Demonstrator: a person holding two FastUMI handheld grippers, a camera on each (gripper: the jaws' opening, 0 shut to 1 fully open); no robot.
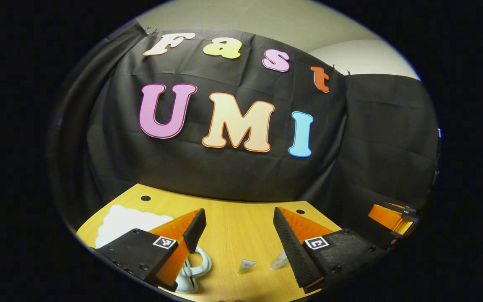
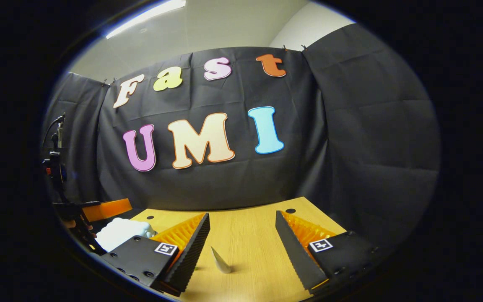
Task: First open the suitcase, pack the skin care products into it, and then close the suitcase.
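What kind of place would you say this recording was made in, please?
Probably a staged recording booth, not a home: black cloth wall hangs behind a bare wooden table, plain room wall above it. Small tubes lie between the open left tongs.

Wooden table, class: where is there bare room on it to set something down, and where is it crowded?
Bare: the table between the white suitcase and the far hole, up to the cloth wall. Crowded: near edge, around the tubes and white handle.
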